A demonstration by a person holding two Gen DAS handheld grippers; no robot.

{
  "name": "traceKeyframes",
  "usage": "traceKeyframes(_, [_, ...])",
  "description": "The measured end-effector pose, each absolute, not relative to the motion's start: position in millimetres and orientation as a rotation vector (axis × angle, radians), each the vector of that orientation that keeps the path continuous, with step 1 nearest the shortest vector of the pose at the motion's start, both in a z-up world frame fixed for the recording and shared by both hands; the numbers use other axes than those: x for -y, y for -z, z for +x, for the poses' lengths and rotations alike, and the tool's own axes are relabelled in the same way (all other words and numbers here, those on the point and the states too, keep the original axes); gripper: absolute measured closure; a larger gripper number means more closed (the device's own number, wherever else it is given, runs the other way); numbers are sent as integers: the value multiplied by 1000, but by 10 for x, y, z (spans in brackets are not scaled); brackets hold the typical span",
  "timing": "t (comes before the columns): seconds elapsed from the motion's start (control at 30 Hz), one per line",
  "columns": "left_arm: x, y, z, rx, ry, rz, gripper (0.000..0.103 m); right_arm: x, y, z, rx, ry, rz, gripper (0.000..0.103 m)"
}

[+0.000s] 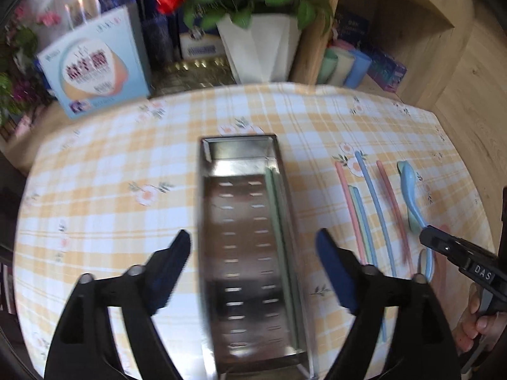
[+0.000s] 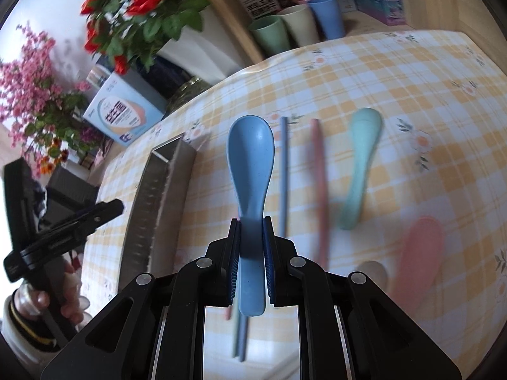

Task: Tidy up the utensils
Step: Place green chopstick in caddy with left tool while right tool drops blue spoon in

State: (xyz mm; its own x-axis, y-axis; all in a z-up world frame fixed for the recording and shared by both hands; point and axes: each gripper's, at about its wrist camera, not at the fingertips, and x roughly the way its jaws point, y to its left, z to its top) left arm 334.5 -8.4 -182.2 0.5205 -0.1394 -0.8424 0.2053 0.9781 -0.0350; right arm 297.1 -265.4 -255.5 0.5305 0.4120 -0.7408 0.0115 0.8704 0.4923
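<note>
Checked counter (image 1: pixel 111 164), steel tray (image 1: pixel 202 221) mid-frame; your left tongs (image 1: pixel 253 240) spread, empty; right tongs (image 2: pixel 250 224) pinching blue spoon (image 2: pixel 250 158).

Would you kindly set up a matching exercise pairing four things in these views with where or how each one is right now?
Things:
1. blue spoon
2. green chopstick
3. mint spoon
4. left claw

States:
A. lying inside the metal tray along its right wall
B. open, with nothing between its fingers
C. clamped by its handle in the right claw
D. lying loose on the checked tablecloth

Pairs: 1-C, 2-A, 3-D, 4-B
</note>
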Motion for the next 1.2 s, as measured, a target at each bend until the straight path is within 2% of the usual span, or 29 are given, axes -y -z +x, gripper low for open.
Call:
traceKeyframes(0.23, [-286, 1686, 3143, -946, 112, 91, 9, 2077, 2416, 3172, -1030, -307, 396, 89])
traceKeyframes(0.63, [-964, 1729, 2965, -944, 12, 14, 8, 843, 2466, 3704, -1125, -361, 211, 89])
traceKeyframes(1.2, [-1135, 1666, 2915, -923, -17, -32, 8, 482, 2660, 4088, -1190, -243, 89, 88])
